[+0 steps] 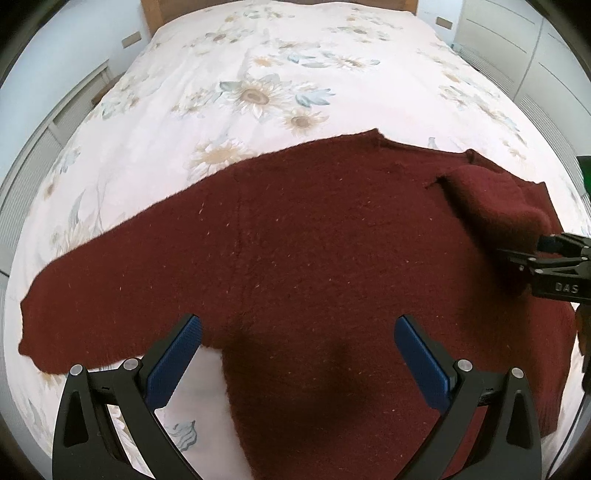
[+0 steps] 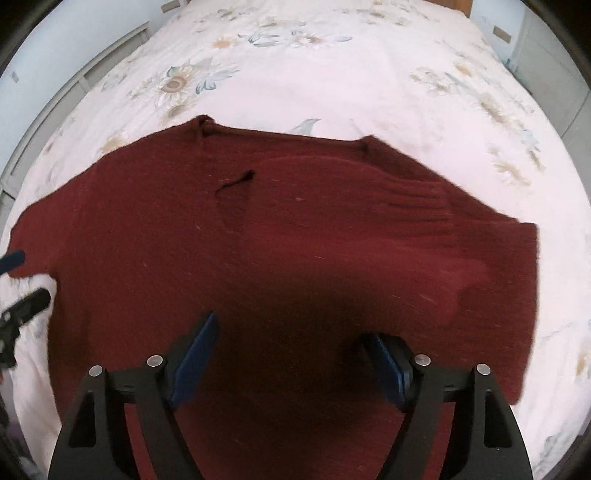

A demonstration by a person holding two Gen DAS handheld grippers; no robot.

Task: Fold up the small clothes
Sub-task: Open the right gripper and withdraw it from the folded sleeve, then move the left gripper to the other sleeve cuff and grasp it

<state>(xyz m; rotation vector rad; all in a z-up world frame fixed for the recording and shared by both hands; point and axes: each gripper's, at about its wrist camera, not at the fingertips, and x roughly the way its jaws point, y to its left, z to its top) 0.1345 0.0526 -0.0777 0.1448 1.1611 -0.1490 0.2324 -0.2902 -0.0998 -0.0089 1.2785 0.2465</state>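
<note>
A dark red knitted sweater [image 1: 314, 240] lies flat on the bed, neck away from me; it also shows in the right wrist view [image 2: 295, 229]. Its left sleeve [image 1: 92, 295] stretches out to the left. Its right sleeve [image 2: 406, 199] is folded in over the body, ribbed cuff on top. My left gripper [image 1: 297, 354] is open and empty, low over the sweater near the left armpit. My right gripper [image 2: 291, 354] is open and empty above the lower body of the sweater; it also appears at the right edge of the left wrist view [image 1: 546, 258].
The bed is covered by a white quilt with a sunflower print [image 1: 258, 92]. A wooden headboard [image 1: 155, 11] stands at the far end. White cabinets [image 1: 517, 44] line the right side, and low white furniture [image 1: 55, 122] the left.
</note>
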